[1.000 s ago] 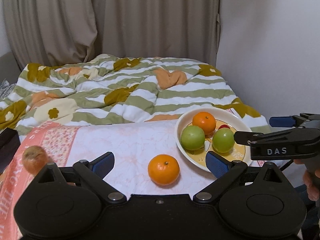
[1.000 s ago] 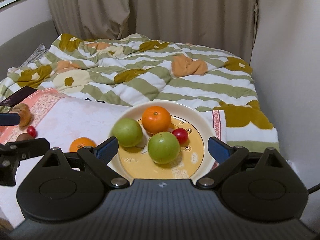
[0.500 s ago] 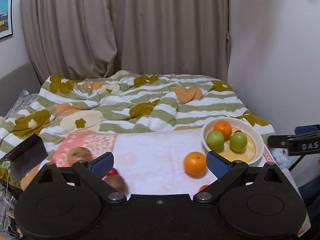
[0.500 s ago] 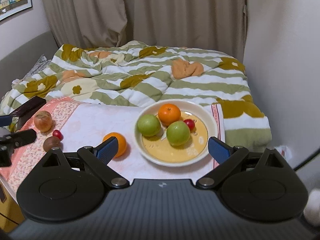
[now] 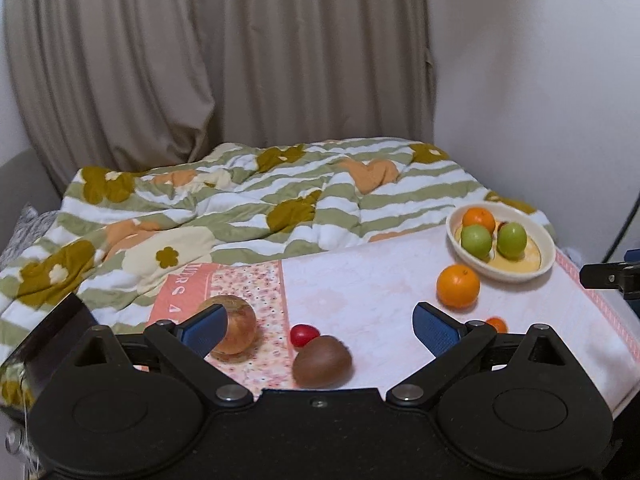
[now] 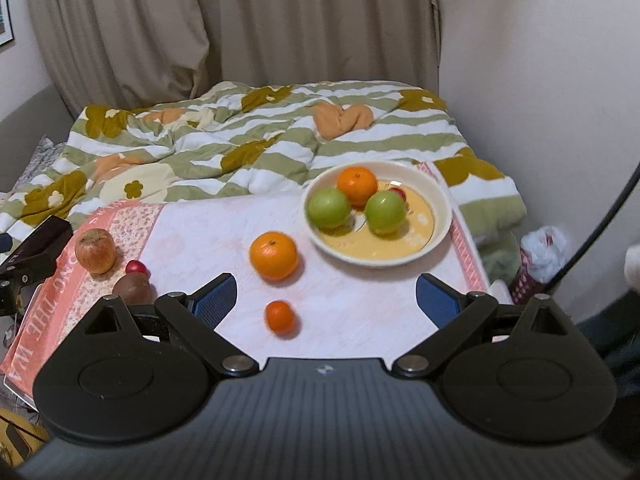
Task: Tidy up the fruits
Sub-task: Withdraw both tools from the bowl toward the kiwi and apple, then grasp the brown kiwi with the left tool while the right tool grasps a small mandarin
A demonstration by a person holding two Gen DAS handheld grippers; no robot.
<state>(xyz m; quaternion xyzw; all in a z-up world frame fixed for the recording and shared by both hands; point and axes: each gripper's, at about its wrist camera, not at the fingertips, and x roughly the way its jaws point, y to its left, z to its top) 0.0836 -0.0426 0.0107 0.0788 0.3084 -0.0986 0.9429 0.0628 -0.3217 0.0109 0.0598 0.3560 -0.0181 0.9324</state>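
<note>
Both jaws spread, empty; small orange (image 6: pixel 280 316) between right gripper (image 6: pixel 326 304) jaws, apart.

1. Between my left fingers (image 5: pixel 218 328), spread wide, lie a kiwi (image 5: pixel 322 361) and a cherry tomato (image 5: pixel 303 335); an apple (image 5: pixel 236 325) sits against the left one.
2. Bare cloth (image 6: pixel 208 240) runs from those fruits to the big orange (image 6: pixel 274 256), with room to pass.
3. Ahead of my right fingers (image 6: pixel 216 300), also wide apart, a small orange (image 6: pixel 280 316) stands in the way.
4. The bowl (image 6: pixel 440 216) is crowded: two green apples, an orange, something red.
5. A wall (image 6: pixel 540 80) closes the right side.
</note>
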